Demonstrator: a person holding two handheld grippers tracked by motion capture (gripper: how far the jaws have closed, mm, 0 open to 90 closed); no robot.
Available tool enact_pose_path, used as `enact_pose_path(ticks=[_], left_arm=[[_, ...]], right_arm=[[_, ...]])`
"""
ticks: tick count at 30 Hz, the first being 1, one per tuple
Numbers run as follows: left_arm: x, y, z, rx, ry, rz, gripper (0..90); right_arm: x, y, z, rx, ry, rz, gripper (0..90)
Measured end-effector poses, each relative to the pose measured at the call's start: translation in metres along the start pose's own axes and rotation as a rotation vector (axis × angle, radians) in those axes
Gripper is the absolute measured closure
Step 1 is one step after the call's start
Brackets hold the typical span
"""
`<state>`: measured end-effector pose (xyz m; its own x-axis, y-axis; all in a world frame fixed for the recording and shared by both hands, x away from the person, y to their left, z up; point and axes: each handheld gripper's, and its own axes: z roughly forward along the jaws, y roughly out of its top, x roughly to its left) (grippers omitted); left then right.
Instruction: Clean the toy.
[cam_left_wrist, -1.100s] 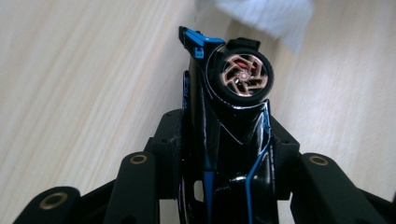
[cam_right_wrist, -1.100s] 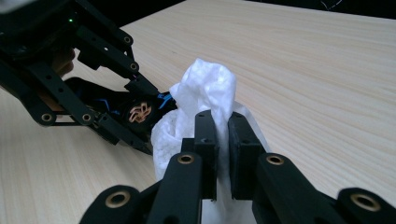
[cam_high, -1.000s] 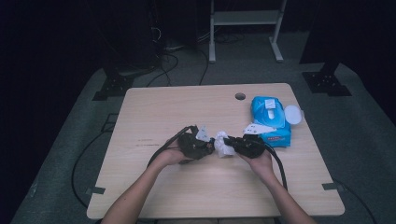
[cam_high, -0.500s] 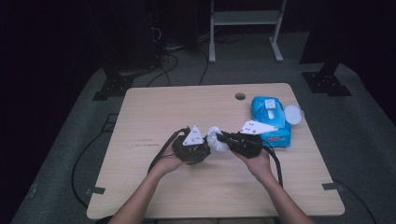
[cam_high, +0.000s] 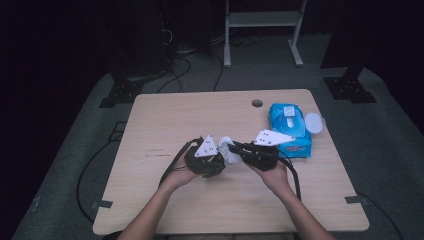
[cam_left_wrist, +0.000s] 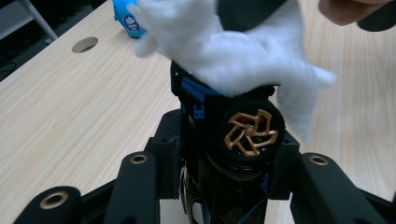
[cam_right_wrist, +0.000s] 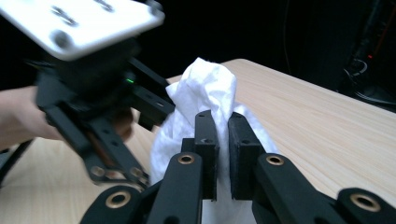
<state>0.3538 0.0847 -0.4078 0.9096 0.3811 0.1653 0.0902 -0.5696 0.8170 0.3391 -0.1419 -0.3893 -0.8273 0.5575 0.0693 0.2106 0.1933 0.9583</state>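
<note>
While the person's two hands meet over the near middle of the pale wooden tabletop (cam_high: 165, 125), the right tool (cam_high: 239, 148) is clenched on a crumpled white tissue wipe (cam_high: 229, 149); in the right gripper view its black jaws stand almost together with the wipe (cam_right_wrist: 205, 88) pinched between them and bunching up above their tips. The left tool (cam_high: 216, 161) grasps a small black cylindrical object with blue trim and a copper-coloured pinwheel-shaped end (cam_left_wrist: 250, 133), seated between its jaws in the left gripper view. That wipe (cam_left_wrist: 243, 51) lies draped over the far end of the black object, touching it. Both tools are held above the tabletop, tips facing each other. A blue soft pack of wet wipes (cam_high: 290, 127) lies near the right far corner, with a round white lid (cam_high: 314, 121) just beside it.
</note>
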Motion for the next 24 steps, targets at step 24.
enact_pose_path(ticks=[24], left_arm=[[0.001, -0.001, -0.002, -0.024, -0.007, -0.016, 57.0]], right_arm=[[-0.017, -0.012, -0.007, 0.021, -0.044, 0.048, 83.4]])
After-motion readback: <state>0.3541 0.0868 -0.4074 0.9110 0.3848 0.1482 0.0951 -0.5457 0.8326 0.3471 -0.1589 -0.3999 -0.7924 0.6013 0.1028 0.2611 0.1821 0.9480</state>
